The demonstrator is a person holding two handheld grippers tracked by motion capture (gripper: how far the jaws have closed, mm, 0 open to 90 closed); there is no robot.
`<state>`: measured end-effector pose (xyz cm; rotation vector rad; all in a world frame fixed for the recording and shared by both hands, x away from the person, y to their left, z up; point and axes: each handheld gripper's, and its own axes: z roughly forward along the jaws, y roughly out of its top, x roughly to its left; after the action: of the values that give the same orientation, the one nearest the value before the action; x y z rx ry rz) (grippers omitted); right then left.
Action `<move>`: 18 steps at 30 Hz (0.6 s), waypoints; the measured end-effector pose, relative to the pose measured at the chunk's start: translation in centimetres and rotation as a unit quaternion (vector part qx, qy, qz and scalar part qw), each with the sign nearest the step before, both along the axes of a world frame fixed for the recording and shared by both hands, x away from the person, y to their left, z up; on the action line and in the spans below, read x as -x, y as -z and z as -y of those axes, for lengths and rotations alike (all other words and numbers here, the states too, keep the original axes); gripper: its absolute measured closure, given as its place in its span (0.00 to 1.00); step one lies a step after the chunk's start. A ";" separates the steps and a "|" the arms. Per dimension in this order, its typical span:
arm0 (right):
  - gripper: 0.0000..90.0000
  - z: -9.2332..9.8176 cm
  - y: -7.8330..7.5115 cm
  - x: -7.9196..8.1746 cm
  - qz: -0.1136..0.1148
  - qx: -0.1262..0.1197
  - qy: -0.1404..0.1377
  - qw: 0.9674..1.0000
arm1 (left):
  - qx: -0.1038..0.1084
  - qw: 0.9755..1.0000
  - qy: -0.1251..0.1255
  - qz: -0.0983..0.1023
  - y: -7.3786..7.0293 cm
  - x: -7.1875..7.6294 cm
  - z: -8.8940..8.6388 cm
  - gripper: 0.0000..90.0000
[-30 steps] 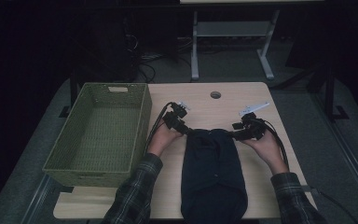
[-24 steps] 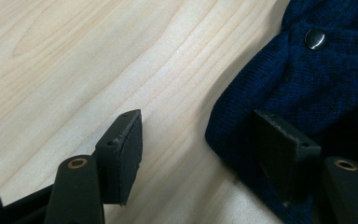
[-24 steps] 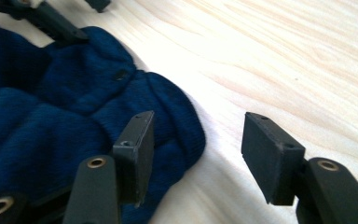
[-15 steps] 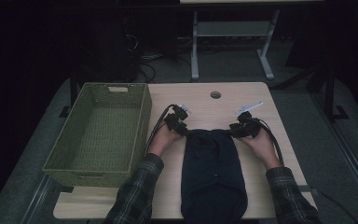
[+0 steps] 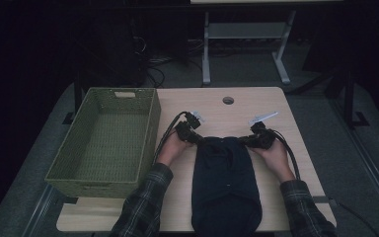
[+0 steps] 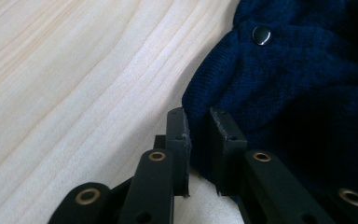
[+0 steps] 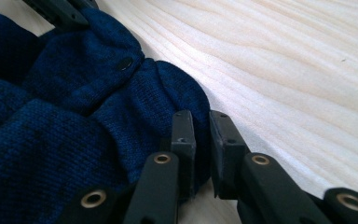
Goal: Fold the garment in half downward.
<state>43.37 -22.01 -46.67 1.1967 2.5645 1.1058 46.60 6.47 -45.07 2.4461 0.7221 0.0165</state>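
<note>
— Both claws are clamped: the left claw [image 5: 197,139] has just been closing and now pinches the far-left corner of the navy knit garment [image 5: 224,185], and the right claw [image 5: 250,141] has done the same on the far-right corner. In each gripper view a fold of cloth sits squeezed between the black jaws.

— And the garment itself?

— Flat on the bench [image 5: 212,106], running from centre towards six o'clock, its near end reaching the bench's near edge. The green woven basket [image 5: 150,129] stands at nine o'clock, open and just beside the left hand.

— How should they handle this step, you reckon?

— Lift both corners together and level, I'd say, so the knit doesn't sag or slip from one claw. The bites look shallow, right at the hem, so a slow rise seems wise.

— What's it all made of?

— The bench is pale wood with long straight grain. The basket is a rectangular weave with a cut-out handle. The garment is soft, fine-ribbed, a bit rumpled. Smallest, a shiny dark snap button [image 6: 261,35], round and smooth.
</note>
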 end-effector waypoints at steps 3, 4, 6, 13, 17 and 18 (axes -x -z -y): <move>0.91 -0.1 -0.3 0.1 0.004 0.013 -0.002 1.000 | 0.000 1.000 -0.013 -0.003 -0.1 0.1 0.1 0.89; 0.91 -0.2 -0.8 0.3 0.012 0.021 -0.005 1.000 | -0.001 1.000 -0.020 -0.002 -0.4 0.2 0.1 0.89; 0.91 -0.2 -1.2 0.4 0.016 0.020 -0.003 1.000 | 0.004 1.000 -0.027 0.002 -0.8 0.3 0.0 0.89; 0.91 -0.1 -2.8 0.6 0.032 0.025 0.001 0.999 | 0.008 0.999 -0.036 0.031 -2.2 0.6 0.0 0.90; 0.91 -0.1 -3.8 0.5 0.050 0.031 -0.002 0.998 | 0.019 0.998 -0.044 0.043 -2.9 0.7 -0.2 0.90; 0.91 0.0 -4.6 0.3 0.052 0.034 -0.005 0.998 | 0.024 0.997 -0.046 0.050 -3.5 0.7 -0.2 0.90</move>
<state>43.10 -22.00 -42.04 1.0827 2.5123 1.0455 45.93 6.71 -41.52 2.3473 0.7805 0.1558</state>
